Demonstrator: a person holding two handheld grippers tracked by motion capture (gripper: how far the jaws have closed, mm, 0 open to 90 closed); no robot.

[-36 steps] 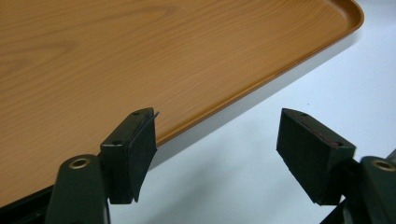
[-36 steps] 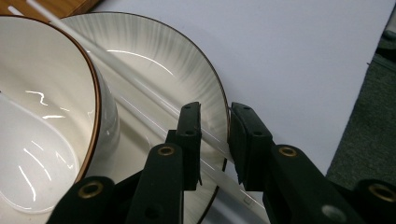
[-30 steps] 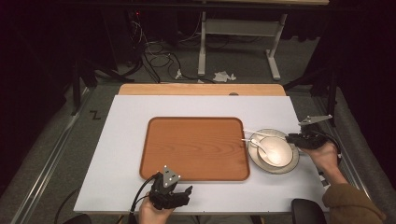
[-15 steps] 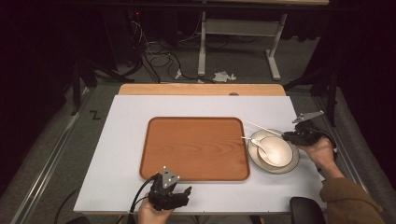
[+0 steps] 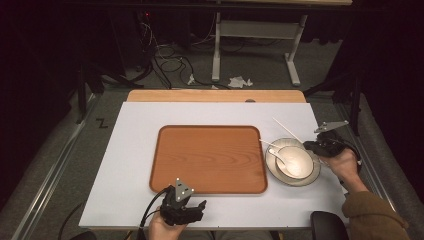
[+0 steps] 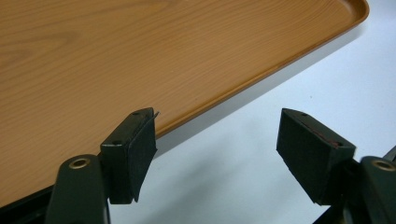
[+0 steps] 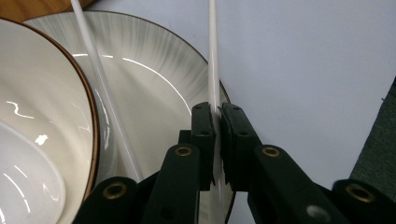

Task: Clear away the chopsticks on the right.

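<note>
A white bowl [image 5: 296, 161] with a white spoon [image 5: 278, 156] in it sits on a pale plate [image 5: 300, 182], right of the wooden tray [image 5: 207, 157]. My right gripper [image 5: 312, 146] is at the plate's right rim, shut on a white chopstick [image 7: 213, 56] that points away over the table [image 5: 287, 131]. A second chopstick [image 7: 100, 79] lies across the plate beside the bowl [image 7: 42, 88]. My left gripper [image 5: 190, 202] stands open at the tray's front edge [image 6: 140, 46], nothing between its jaws.
The white table top [image 5: 135, 150] carries the tray in the middle, with a wooden strip [image 5: 215, 96] along its far edge. Beyond the table are desk legs and cables on the floor [image 5: 165, 55]. A sleeve [image 5: 372, 215] comes in at the bottom right.
My right gripper has shifted a little left and back, and the chopstick in it has swung off the plate to point toward the table's far side. The left gripper has stayed still.
</note>
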